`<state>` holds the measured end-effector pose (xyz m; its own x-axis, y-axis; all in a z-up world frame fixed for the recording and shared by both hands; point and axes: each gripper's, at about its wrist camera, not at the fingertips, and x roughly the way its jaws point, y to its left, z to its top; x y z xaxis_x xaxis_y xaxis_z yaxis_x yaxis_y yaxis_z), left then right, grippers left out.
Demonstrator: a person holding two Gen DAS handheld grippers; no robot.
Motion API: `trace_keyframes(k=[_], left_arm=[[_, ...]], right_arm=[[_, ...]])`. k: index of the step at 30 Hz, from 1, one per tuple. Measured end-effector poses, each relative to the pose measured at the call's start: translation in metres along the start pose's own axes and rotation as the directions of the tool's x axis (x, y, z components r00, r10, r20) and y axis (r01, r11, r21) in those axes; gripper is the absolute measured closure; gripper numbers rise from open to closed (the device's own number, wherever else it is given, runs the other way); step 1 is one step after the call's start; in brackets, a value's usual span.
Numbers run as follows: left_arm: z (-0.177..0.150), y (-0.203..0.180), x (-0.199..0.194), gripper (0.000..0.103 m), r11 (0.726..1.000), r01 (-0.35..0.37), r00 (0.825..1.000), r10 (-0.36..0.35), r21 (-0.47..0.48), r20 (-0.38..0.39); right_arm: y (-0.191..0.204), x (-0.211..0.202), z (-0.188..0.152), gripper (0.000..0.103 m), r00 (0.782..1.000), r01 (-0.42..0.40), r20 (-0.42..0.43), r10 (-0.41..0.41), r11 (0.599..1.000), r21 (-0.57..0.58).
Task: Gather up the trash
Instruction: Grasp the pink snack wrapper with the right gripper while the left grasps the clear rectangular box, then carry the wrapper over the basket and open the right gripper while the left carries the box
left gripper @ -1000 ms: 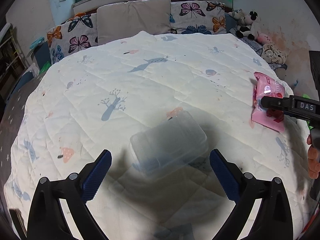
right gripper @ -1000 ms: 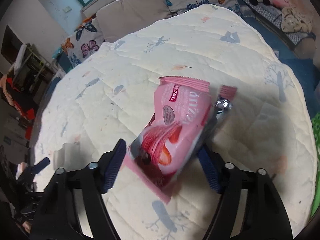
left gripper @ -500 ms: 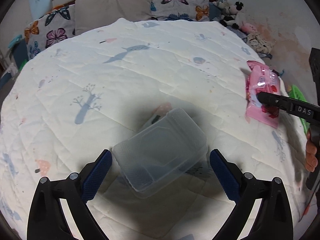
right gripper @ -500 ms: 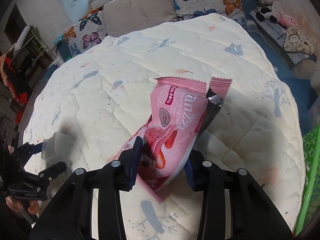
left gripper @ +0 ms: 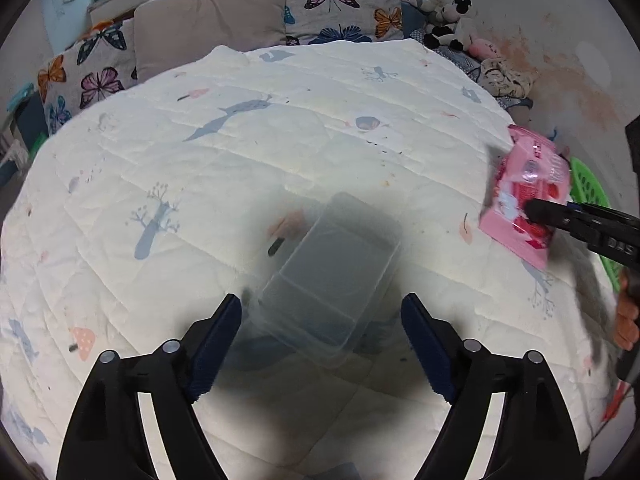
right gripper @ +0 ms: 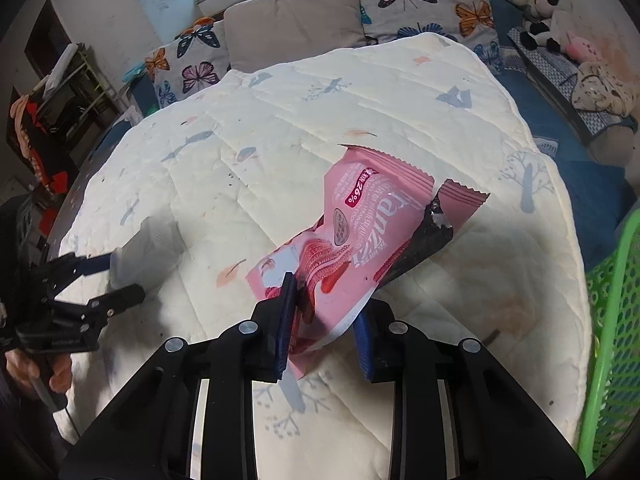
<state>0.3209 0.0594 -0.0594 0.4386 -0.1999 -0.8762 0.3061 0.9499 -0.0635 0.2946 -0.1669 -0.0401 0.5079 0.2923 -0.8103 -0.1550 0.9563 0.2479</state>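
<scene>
Two items on my quilt (left gripper: 280, 128): right gripper (right gripper: 326, 320) closing on pink wrapper (right gripper: 360, 240), which may slip; left gripper (left gripper: 320, 344) closing around clear box (left gripper: 332, 276), untouched.

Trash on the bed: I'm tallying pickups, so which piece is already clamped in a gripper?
The pink snack wrapper, pinched at its lower end by the closing right gripper; the clear plastic container lies between the left gripper's closing jaws, ungripped.

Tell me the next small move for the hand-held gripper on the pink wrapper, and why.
Probably lift and carry it toward the green basket. The right hand-held gripper is closing, its pads already pinching the pink wrapper at its near end, while the far end droops toward the quilt. The basket sits just past the bed's edge on that side.
</scene>
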Motion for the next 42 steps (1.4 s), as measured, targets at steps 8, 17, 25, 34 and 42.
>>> trace_keyframes(k=[8,17,25,34,42], left_arm=[[0.005,-0.009,0.009,0.039,0.999,-0.029,1.0,0.029,0.031,0.013],[-0.002,-0.024,-0.01,0.05,1.0,-0.014,0.998,0.014,-0.006,0.056],[-0.007,-0.073,-0.034,0.05,0.996,0.093,0.991,-0.092,0.002,0.093],[0.003,-0.153,-0.045,0.05,0.98,0.171,0.978,-0.181,0.096,0.106],[0.016,-0.233,-0.044,0.05,0.954,0.235,0.964,-0.254,0.187,0.083]], right_arm=[[-0.005,-0.019,-0.011,0.083,0.999,-0.041,0.026,0.041,0.999,-0.002],[-0.014,-0.053,-0.028,0.086,0.995,-0.076,0.072,0.076,0.997,-0.007],[-0.031,-0.093,-0.048,0.086,0.99,-0.075,0.116,0.075,0.997,-0.002],[-0.081,-0.142,-0.075,0.086,0.986,0.004,0.166,-0.013,0.998,0.056],[-0.142,-0.17,-0.097,0.086,0.978,0.094,0.172,-0.117,0.986,0.139]])
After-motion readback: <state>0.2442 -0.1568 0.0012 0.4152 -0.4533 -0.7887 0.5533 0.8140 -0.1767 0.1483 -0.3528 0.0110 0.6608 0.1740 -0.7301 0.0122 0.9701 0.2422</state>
